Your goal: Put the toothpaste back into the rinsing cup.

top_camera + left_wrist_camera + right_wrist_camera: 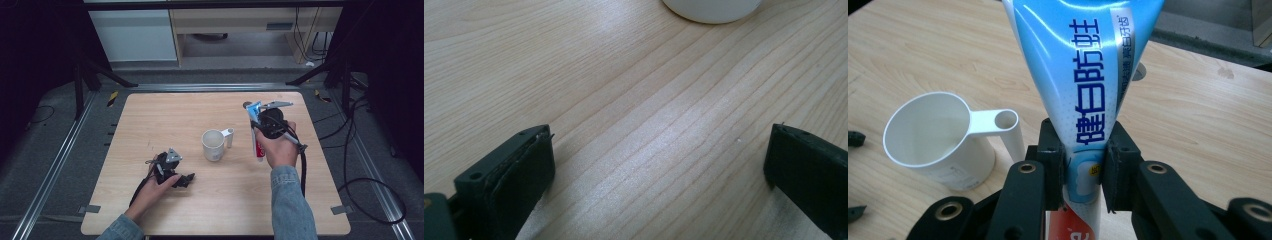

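A light-blue toothpaste tube (1083, 75) with blue lettering stands upright between the pads of my right gripper (1083, 172), which is shut on it just above its red lower end. From above, the tube (256, 135) hangs over the table to the right of a white cup (213, 145) with a side handle (229, 136). The cup (935, 142) is empty and sits to the left of the tube. My left gripper (187, 180) rests low over the table at the front left, jaws wide apart with bare wood between them (659, 165).
The wooden table (150, 115) stands on a dark floor with metal rails and black stand legs around it. Cables (360, 185) trail off the right side. A small dark round mark (246, 105) lies on the wood behind the tube.
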The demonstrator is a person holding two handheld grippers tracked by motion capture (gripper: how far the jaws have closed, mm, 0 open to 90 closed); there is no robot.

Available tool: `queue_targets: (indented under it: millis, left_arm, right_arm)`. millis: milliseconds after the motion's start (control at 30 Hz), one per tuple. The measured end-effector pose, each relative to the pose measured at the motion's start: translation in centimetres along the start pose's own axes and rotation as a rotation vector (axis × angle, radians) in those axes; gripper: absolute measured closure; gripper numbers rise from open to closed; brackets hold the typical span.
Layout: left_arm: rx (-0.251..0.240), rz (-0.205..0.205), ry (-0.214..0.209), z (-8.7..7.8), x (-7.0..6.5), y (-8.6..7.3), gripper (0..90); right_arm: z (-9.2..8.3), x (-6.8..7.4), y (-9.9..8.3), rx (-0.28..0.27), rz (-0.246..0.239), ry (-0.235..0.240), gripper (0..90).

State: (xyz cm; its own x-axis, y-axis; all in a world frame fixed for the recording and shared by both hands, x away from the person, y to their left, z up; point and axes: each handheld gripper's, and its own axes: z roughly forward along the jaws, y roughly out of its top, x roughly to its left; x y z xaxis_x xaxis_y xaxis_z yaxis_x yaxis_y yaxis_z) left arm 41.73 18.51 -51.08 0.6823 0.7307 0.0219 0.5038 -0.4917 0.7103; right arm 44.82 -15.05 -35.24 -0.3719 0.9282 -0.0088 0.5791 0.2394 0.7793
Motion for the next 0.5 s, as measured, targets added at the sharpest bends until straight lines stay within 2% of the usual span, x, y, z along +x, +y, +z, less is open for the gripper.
queue_targets:
  millis: [200, 300, 500]
  left_arm:
    - [0.000, 0.000, 0.000, 0.00, 0.00, 0.00, 0.0]
    - [0.000, 0.000, 0.000, 0.00, 0.00, 0.00, 0.0]
    - [0.000, -0.002, 0.001, 0.00, -0.01, 0.00, 0.0]
  right_arm:
    - [0.23, 0.18, -0.18, -0.056, 0.011, -0.018, 73.7]
    - [0.36, 0.29, -0.25, -0.101, 0.030, -0.038, 73.7]
    - [0.57, 0.43, -0.36, -0.131, 0.040, -0.046, 73.7]
